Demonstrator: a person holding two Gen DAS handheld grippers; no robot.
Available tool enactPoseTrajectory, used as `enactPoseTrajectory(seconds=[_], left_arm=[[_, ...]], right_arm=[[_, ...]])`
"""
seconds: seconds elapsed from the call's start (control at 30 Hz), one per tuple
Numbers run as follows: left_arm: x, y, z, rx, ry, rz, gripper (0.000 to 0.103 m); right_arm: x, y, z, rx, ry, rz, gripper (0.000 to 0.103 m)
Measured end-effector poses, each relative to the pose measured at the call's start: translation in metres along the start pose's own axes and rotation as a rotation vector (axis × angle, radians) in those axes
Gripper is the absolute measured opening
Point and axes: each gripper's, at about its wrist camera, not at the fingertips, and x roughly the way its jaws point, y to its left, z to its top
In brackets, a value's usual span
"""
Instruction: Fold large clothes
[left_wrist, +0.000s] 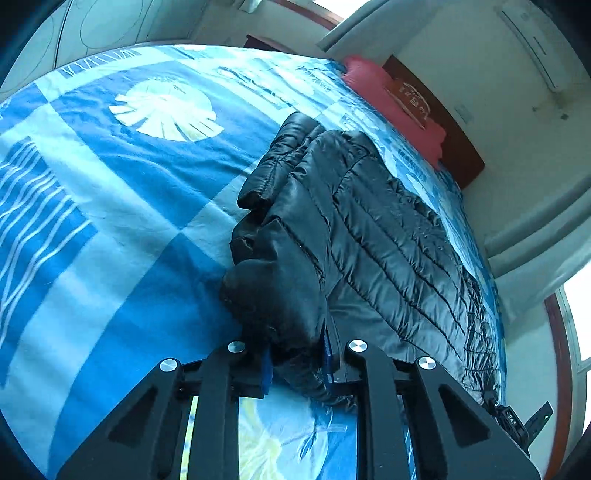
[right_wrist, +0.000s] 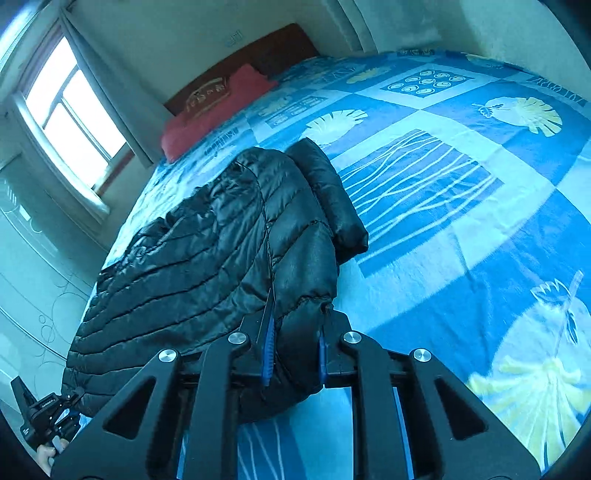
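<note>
Black jacket on the bed, a gripper clamped on each near corner.

Left gripper has its jaws closed on a bunched dark fold; right gripper has its jaws closed on a quilted edge. The jacket lies below the red pillow, near the bed's window-side edge.
</note>
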Motion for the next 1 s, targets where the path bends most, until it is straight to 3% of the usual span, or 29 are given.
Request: enactPoseTrajectory(seconds=[0.6,0.93,1.0], left_arm=[[-0.074,0.023,-0.058,0.030,0.045,0.027,0.020],[-0.075,0.025,-0.064,0.035,0.046,0.042,0.021],[-0.073,0.026,-0.061,0.040,0.053,0.047,0.022]], right_arm=[[-0.096,-0.033,-0.090,-0.029,0.079,-0.005,0.017],[-0.102,-0.044,-0.104,-0.011,0.092,0.000,0.018],[-0.102,-0.044,-0.103,-0.010,0.092,-0.010,0.022]])
